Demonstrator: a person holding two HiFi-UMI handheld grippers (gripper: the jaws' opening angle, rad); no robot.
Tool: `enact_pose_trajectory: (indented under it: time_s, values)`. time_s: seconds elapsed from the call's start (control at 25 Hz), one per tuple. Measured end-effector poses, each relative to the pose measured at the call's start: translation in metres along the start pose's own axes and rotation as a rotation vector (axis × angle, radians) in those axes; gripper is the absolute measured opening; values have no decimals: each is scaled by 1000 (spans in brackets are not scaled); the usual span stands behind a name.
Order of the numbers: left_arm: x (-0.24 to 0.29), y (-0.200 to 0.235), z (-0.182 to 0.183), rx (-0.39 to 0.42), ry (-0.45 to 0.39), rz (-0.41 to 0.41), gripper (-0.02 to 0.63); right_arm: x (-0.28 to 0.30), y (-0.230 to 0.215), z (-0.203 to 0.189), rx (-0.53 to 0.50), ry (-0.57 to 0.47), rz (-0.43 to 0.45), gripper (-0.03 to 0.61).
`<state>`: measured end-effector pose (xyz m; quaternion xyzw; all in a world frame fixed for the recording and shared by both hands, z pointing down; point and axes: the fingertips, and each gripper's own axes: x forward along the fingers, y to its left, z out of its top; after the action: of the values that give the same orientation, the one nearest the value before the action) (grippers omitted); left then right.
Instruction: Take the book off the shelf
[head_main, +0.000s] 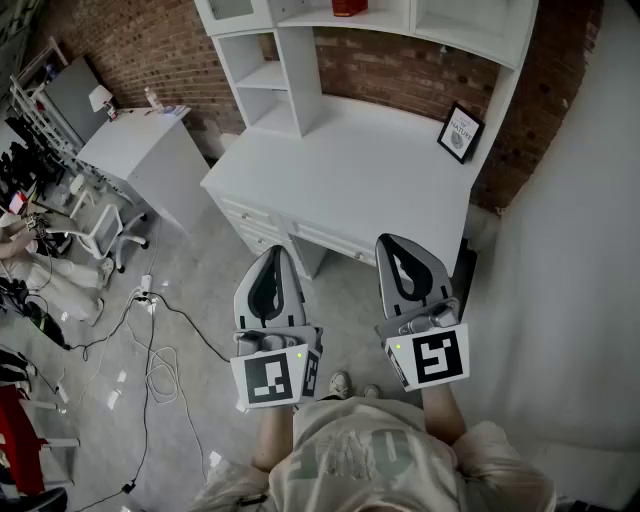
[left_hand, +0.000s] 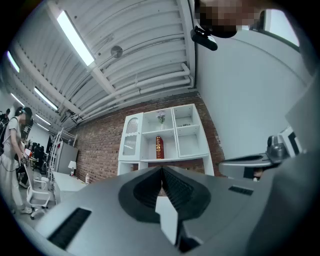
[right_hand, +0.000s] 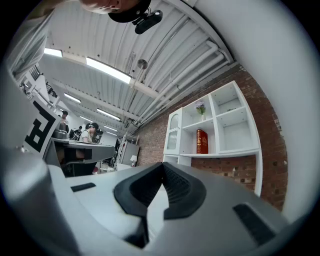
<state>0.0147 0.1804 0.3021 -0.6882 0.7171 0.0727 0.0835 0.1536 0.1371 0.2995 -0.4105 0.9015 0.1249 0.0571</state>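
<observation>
Desk (head_main: 350, 180) lies ahead of left tongs (head_main: 275, 252) and right tongs (head_main: 392, 242), held side by side, both clenched empty.

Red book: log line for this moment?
phase: pre-reach | red book: upright, centre cubby of white shelf unit | left gripper: shut, empty | right gripper: shut, empty

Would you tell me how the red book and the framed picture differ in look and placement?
The book is red; the framed picture has a black frame round a white print. The book stands upright in a shelf compartment; the framed picture sits lower, on the desk. Both are untouched.
</observation>
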Motion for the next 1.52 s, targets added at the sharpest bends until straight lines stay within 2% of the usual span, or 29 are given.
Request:
enact_pose_trajectory:
  time_s: [0.24,0.36,0.48,0.6,0.92,1.0,1.16,1.32,1.52]
  values:
    - [2,14,2,18,-15,17,14,12,15,-1,38,3,28,14]
    - [2,29,-2,-2,-1,46,14,19,19,-3,9,-9,33,14]
    - [1,42,-4,-19,-9,38,14,26,26,-8,49,-7,43,14]
    - [4,54,-4,-7,-20,32,14,37,28,-11,79,-7,15,14]
    - [12,89,-17,-32,-26,-2,14,62,49,-28,45,42,-25,14]
    - [18,97,-23,-59,-19,-6,14,67,51,-33,30,56,-25,14]
    - [30,115,-37,-180,-9,6,14,76,49,-38,25,67,-26,14]
    - [47,116,-39,-141,-27,22,14,89,36,-40,16,52,-36,14]
    - [80,107,-44,-107,-42,-20,31,122,18,-47,13,2,-20,14]
